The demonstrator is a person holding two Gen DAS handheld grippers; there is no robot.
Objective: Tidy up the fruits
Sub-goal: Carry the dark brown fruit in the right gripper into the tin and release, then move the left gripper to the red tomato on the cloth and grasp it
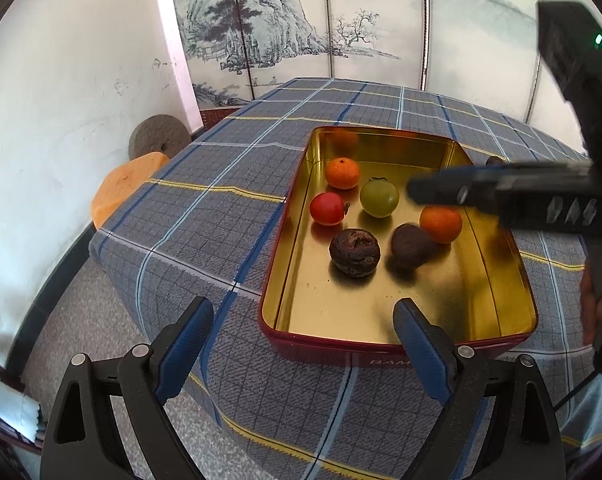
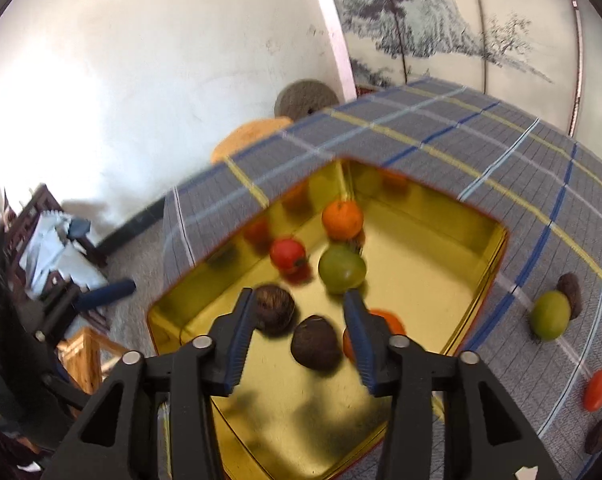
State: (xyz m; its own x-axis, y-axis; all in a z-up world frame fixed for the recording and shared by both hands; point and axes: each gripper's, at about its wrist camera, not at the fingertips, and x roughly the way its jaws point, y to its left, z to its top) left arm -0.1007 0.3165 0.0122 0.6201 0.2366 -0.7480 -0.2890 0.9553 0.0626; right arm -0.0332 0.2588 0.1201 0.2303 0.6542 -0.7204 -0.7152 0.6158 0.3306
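A gold tin tray (image 1: 501, 280) (image 2: 433, 264) with red outer walls sits on the plaid table. In it lie two oranges (image 1: 342, 173) (image 1: 441, 219), a red fruit (image 1: 327, 208), a green fruit (image 1: 379, 198) and two dark brown fruits (image 1: 354, 252) (image 1: 411, 246). My left gripper (image 1: 301, 316) is open and empty, hovering at the tray's near left corner. My right gripper (image 2: 299, 300) is open and empty above the tray, over a dark brown fruit (image 2: 315, 342); it also shows in the left wrist view (image 1: 417, 192). Outside the tray on the cloth lie a green fruit (image 2: 550, 315), a red fruit (image 2: 599, 389) and two dark fruits (image 2: 569, 287) (image 2: 600, 434).
The table has a blue-grey plaid cloth (image 1: 205, 216). An orange stool (image 1: 127, 182) and a round stone disc (image 1: 157, 136) stand beyond the table's left edge by the white wall. A painted folding screen (image 1: 301, 24) stands behind. Furniture clutters the floor in the right wrist view (image 2: 53, 264).
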